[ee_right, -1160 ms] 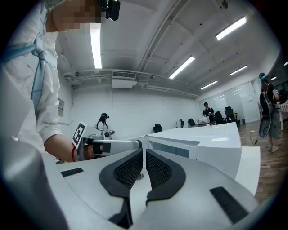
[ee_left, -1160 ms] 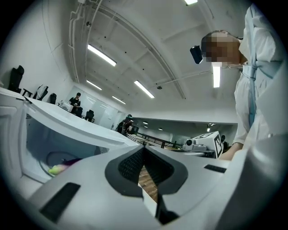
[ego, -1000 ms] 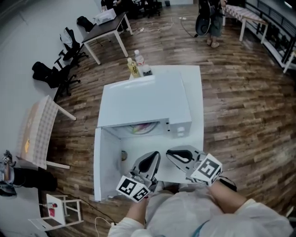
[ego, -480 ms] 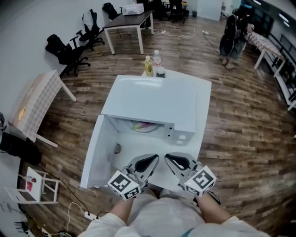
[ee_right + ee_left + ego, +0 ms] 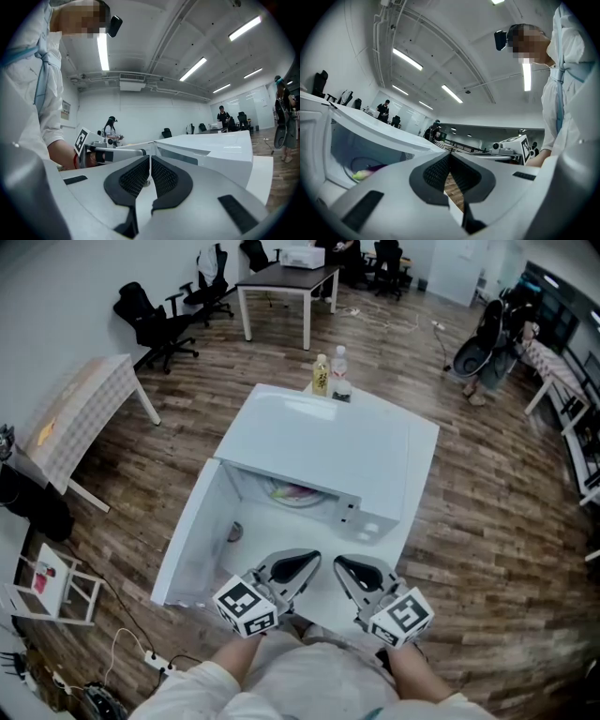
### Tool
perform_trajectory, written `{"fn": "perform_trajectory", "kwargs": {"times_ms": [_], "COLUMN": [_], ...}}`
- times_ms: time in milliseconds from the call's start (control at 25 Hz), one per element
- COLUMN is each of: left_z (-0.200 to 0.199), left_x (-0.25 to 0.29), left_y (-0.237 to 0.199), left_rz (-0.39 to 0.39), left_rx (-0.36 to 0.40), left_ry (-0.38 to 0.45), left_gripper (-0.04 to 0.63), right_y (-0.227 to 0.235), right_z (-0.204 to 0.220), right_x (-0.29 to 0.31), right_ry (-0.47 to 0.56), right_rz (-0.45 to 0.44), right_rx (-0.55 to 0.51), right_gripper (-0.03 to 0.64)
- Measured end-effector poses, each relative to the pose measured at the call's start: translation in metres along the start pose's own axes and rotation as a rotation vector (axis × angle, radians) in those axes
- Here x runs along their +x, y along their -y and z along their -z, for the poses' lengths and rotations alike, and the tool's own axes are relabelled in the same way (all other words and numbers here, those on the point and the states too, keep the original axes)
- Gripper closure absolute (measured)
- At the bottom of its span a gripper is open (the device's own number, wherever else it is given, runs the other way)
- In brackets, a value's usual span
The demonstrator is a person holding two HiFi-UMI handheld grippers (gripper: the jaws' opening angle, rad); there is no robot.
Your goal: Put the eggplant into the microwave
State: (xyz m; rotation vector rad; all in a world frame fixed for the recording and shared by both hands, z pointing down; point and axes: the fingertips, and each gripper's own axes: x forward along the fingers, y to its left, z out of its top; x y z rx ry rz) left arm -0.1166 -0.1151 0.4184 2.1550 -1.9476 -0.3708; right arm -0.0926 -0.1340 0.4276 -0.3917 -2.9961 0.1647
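Eggplant lying inside microwave on counter — placing looking done. Left tongs and right tongs both pressed together, pinching nothing, hovering just before microwave opening. Door standing open — closing possibly remaining.

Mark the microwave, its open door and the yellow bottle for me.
microwave (image 5: 328,446), head view, on its white top.
open door (image 5: 199,549), head view, middle of the panel.
yellow bottle (image 5: 322,377), head view, on its body.
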Motion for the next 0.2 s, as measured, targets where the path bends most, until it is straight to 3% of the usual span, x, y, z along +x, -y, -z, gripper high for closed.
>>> {"fn": "perform_trajectory", "kwargs": {"times_ms": [200], "left_z": [-0.0004], "left_x": [-0.0007], "left_y": [-0.0004], "left_rz": [0.008], "left_rx": [0.007], "left_ry": [-0.013], "left_gripper": [0.594], "right_y": [-0.0017], "right_z": [-0.0006], "right_x": [0.0011], "right_ry": [0.001], "right_rz": [0.007], "right_rx": [0.01], "right_gripper": [0.577]}}
